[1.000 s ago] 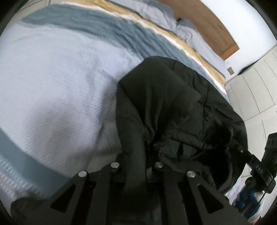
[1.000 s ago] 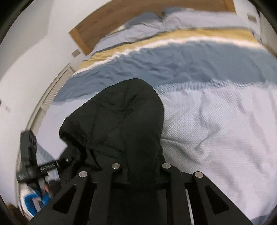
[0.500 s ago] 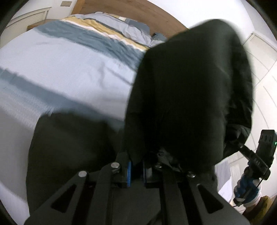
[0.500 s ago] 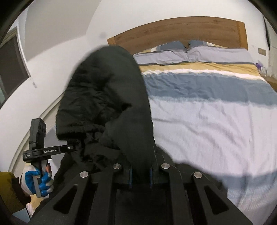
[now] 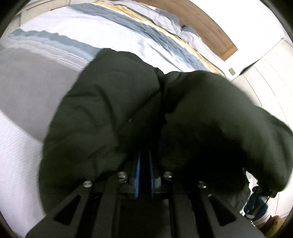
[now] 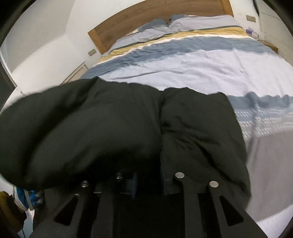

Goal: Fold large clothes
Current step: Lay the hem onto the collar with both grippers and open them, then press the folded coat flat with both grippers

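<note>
A black puffy jacket (image 5: 113,113) fills the lower middle of both wrist views and lies over the near end of the bed (image 5: 60,31). My left gripper (image 5: 144,164) is shut on an edge of the jacket, its blue pads (image 5: 137,175) pressed close with fabric bulging on both sides. My right gripper (image 6: 144,175) is shut on another part of the jacket (image 6: 197,131), its fingertips buried under the fabric. The jacket drapes over both grippers and hides most of the fingers.
The bed has a striped cover in pale blue, grey-blue, yellow and white (image 6: 192,60), pillows (image 6: 192,22) and a wooden headboard (image 6: 146,12). White wardrobe doors (image 5: 265,76) stand to one side. A gloved hand (image 6: 31,197) holds the other gripper's handle.
The jacket was lifted high off the bed half a second ago and has come back down, now spread lower and wider over the near end. Both grippers stay shut on it.
</note>
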